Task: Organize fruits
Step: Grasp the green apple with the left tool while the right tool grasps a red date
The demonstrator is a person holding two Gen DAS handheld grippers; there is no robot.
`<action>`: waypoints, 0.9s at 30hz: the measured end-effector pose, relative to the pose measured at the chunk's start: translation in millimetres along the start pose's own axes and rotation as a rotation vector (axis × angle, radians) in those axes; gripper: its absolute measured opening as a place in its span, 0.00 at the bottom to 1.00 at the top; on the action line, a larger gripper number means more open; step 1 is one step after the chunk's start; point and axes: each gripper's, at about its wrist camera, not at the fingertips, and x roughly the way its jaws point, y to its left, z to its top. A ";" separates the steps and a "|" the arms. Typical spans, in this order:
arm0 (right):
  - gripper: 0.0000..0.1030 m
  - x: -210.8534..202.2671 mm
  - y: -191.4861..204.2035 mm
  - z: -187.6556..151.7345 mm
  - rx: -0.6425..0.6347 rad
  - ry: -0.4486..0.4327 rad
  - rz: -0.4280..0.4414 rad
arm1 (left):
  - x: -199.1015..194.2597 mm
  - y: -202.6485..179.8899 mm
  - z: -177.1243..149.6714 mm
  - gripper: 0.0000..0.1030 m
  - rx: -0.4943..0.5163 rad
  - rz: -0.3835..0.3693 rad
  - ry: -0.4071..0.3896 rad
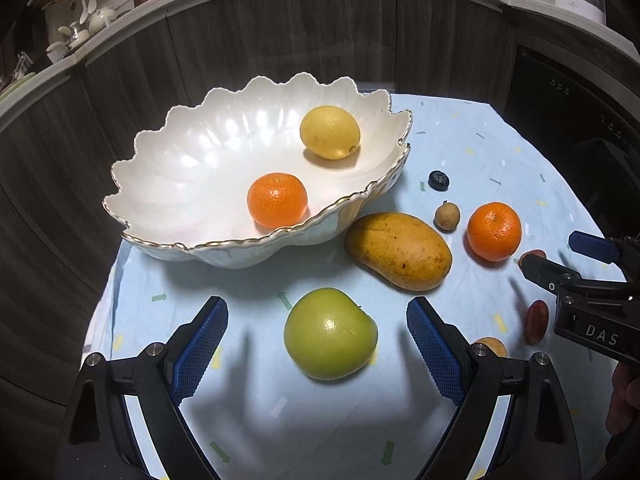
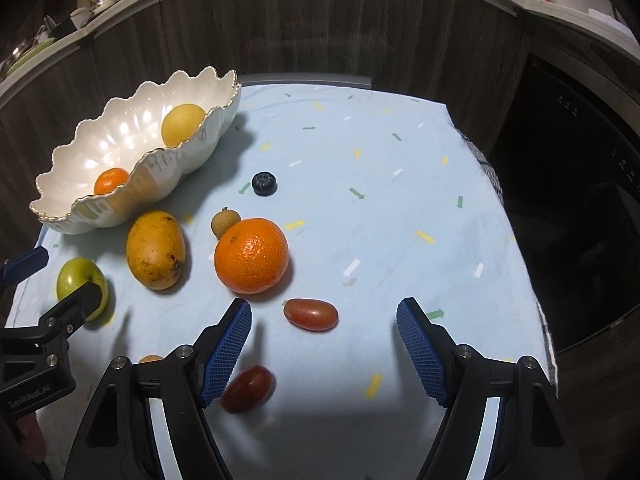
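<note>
A white scalloped bowl (image 1: 168, 184) (image 2: 120, 208) holds a lemon (image 1: 330, 132) and a tangerine (image 1: 277, 200). On the light blue cloth lie a green apple (image 1: 330, 334) (image 2: 78, 280), a mango (image 1: 398, 256) (image 2: 156, 254), a second tangerine (image 1: 495, 231) (image 2: 251, 255), a longan (image 1: 447, 216) (image 2: 225, 221), a blueberry (image 1: 439, 180) (image 2: 264, 183) and red grapes (image 2: 311, 314) (image 2: 248, 389). My left gripper (image 1: 318, 328) is open with the apple between its fingers. My right gripper (image 2: 324, 324) is open around one red grape.
The small table's cloth (image 2: 380, 184) ends at dark wood cabinet fronts (image 2: 320, 28) behind and a dark appliance (image 2: 580, 200) at right. A counter with bottles and dishes runs above. A small yellowish fruit (image 1: 490, 346) lies beside my left gripper.
</note>
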 end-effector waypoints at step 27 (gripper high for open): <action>0.45 18.2 -0.3 1.8 -0.001 0.004 -0.002 | 21.3 -0.7 -4.7 0.55 -0.023 -0.008 0.039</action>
